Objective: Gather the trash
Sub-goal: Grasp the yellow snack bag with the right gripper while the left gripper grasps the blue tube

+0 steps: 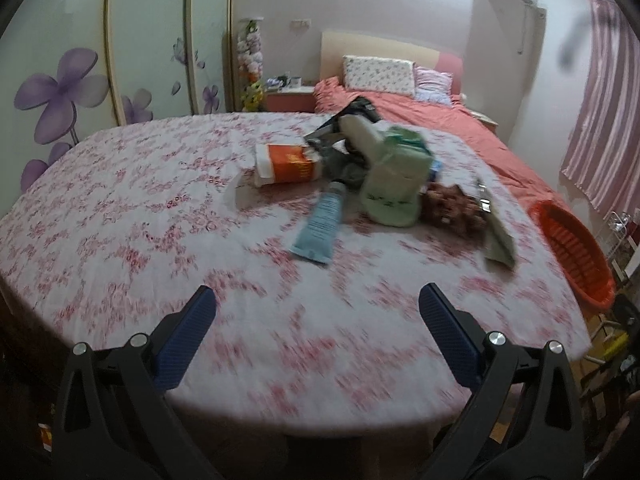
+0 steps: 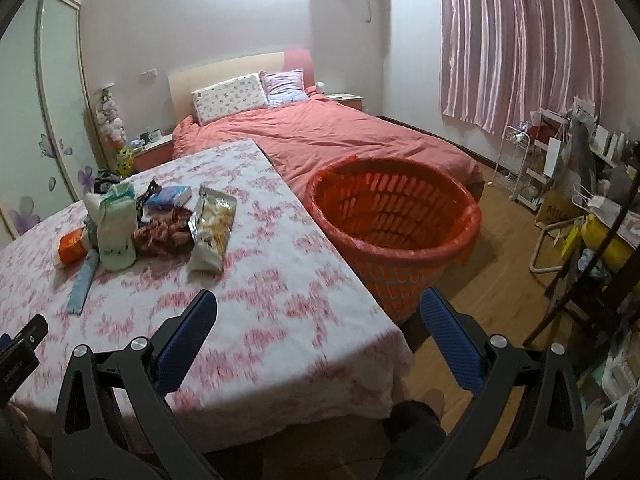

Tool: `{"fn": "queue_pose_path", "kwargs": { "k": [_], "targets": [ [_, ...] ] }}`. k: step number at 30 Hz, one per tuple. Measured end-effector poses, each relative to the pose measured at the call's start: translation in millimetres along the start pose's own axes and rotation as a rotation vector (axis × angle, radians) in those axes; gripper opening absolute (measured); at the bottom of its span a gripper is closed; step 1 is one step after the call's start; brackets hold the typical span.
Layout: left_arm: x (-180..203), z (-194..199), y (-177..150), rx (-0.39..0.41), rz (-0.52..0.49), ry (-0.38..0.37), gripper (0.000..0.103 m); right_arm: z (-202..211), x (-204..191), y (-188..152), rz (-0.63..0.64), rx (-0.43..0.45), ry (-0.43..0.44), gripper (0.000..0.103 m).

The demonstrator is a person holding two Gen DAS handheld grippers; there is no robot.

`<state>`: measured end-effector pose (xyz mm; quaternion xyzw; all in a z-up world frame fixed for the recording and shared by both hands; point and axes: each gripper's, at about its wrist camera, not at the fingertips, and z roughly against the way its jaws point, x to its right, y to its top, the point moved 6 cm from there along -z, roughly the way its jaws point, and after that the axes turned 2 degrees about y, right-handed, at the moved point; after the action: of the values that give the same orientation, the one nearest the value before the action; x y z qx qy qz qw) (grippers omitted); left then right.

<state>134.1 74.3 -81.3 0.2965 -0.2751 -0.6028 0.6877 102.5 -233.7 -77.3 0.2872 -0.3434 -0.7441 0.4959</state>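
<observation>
A pile of trash lies on the table's floral cloth (image 1: pixel 160 208): an orange and white carton (image 1: pixel 286 165), a blue tube (image 1: pixel 320 222), a pale green pouch (image 1: pixel 394 184), a brown patterned wrapper (image 1: pixel 452 208) and a snack bag (image 2: pixel 212 232). The pile also shows in the right wrist view, with the green pouch (image 2: pixel 116 232) and the tube (image 2: pixel 82 280). An orange basket (image 2: pixel 394 228) stands on the floor by the table's right edge. My left gripper (image 1: pixel 318 312) is open and empty over the near part of the table. My right gripper (image 2: pixel 320 316) is open and empty above the table's right corner.
A bed with a red cover (image 2: pixel 340 136) stands behind the table. A wardrobe with purple flowers (image 1: pixel 60 92) is on the left. Pink curtains (image 2: pixel 520 40) and cluttered shelves (image 2: pixel 592 184) are on the right. Wooden floor (image 2: pixel 500 272) lies around the basket.
</observation>
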Motion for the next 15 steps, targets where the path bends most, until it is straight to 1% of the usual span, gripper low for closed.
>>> {"fn": "queue_pose_path", "kwargs": {
  "k": [4, 6, 7, 8, 9, 11, 12, 15],
  "targets": [
    [-8.0, -29.6, 16.6, -0.026, -0.016, -0.021, 0.099, -22.6, -19.4, 16.4, -0.001, -0.034, 0.079, 0.095],
    [-7.5, -40.7, 23.3, -0.028, -0.042, -0.008, 0.099, -34.8, -27.9, 20.0, 0.001, -0.052, 0.104, 0.088],
    [-7.7, -45.0, 26.2, -0.028, -0.049, -0.001, 0.099, -44.7, -32.9, 21.7, -0.001, -0.075, 0.109, 0.085],
    [-7.7, -51.9, 30.4, -0.031, -0.055, -0.004, 0.099, -56.0, -37.2, 22.7, -0.005, -0.102, 0.118, 0.078],
    [-7.1, -57.1, 33.3, -0.036, -0.057, -0.014, 0.099, -69.7, -40.9, 23.2, -0.014, -0.141, 0.135, 0.073],
    [-6.4, -69.4, 39.7, -0.05, -0.052, -0.039, 0.099, -88.1, -48.3, 24.2, -0.033, -0.191, 0.163, 0.066],
    [-6.1, -75.1, 42.6, -0.055, -0.048, -0.049, 0.099, -97.9, -54.0, 24.9, -0.04, -0.213, 0.177, 0.064],
    [-2.4, -91.4, 49.0, -0.077, -0.059, -0.062, 0.094, -113.2, -66.9, 24.9, -0.029, -0.244, 0.205, 0.064]
  ]
}}
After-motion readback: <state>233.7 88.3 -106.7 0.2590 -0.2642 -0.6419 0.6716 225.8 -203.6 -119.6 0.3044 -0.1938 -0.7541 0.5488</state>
